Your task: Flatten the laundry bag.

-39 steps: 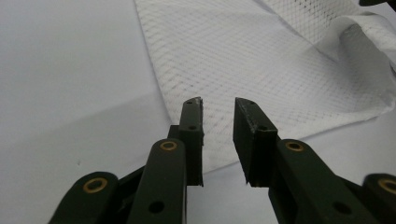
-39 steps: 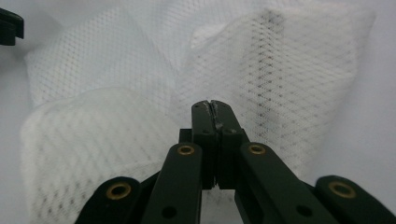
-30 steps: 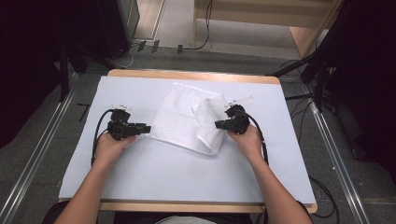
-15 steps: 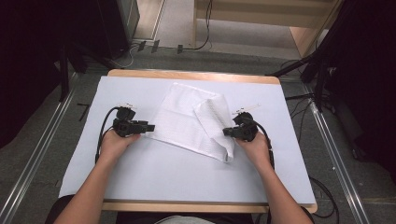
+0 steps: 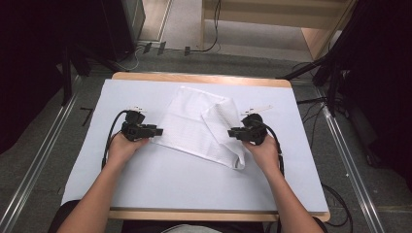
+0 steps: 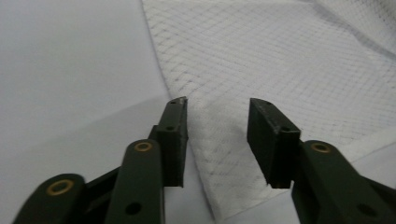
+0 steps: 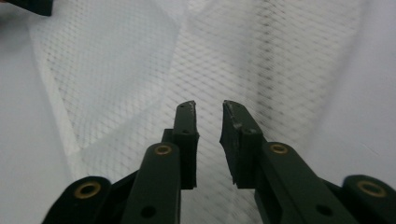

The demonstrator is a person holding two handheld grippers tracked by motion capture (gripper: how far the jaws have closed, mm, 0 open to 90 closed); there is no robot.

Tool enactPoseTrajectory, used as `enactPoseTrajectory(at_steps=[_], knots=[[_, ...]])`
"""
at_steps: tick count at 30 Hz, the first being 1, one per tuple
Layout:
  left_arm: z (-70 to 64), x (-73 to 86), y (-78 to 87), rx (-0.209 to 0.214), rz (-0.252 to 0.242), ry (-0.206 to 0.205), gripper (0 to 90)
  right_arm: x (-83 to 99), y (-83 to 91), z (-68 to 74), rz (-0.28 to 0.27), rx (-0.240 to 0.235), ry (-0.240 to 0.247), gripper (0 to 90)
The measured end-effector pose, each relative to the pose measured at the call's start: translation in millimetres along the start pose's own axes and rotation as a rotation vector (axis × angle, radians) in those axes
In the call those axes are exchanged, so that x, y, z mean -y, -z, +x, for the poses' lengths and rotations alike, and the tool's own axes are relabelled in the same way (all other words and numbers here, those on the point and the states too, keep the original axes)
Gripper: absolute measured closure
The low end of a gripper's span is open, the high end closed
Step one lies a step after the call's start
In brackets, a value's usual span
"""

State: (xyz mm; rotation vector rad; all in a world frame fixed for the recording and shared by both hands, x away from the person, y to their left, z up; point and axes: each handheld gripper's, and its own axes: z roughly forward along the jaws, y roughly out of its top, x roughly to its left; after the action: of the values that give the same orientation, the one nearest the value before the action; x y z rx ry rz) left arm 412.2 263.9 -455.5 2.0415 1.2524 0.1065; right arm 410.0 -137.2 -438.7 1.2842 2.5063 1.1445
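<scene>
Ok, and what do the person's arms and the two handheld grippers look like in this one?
Forearms are bare, no sleeves in sight. Both the left gripper and the right gripper are compact black units, each trailing a black cable that loops back along the wrist. Each carries a small pale plate on top. Up close, the fingers are flat dark bars on linkage arms with brass-coloured rivets and small screw holes.

One white mesh cloth (image 5: 201, 124) lies mid-frame on one tabletop (image 5: 194, 184); two grippers, left gripper (image 5: 154, 131) and right gripper (image 5: 233, 132), flank it.
</scene>
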Motion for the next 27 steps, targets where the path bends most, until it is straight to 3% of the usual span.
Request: enactPoseTrajectory(at_steps=[6,10,15,20,24,27], knots=[[-4.2,0.4,-1.5,-0.015,0.023,0.004,77.6,-6.3,-23.2,13.4,0.042,-0.006,0.046,56.1],[-3.9,1.0,-1.5,-0.013,0.036,0.015,88.0,-5.9,-35.6,16.9,0.067,0.015,0.065,47.0],[-3.6,0.8,-0.6,0.004,0.048,0.034,90.0,-3.1,-42.1,20.4,0.092,0.034,0.098,44.8],[-2.2,0.3,2.3,0.009,0.041,0.039,90.0,5.3,-42.2,26.0,0.049,0.106,0.167,56.9],[-1.6,0.0,2.8,0.009,0.041,0.042,90.0,6.2,-40.1,23.8,0.044,0.121,0.154,74.4],[-1.4,-0.2,2.9,0.01,0.042,0.047,90.0,5.1,-38.4,17.2,0.049,0.111,0.114,87.3]])
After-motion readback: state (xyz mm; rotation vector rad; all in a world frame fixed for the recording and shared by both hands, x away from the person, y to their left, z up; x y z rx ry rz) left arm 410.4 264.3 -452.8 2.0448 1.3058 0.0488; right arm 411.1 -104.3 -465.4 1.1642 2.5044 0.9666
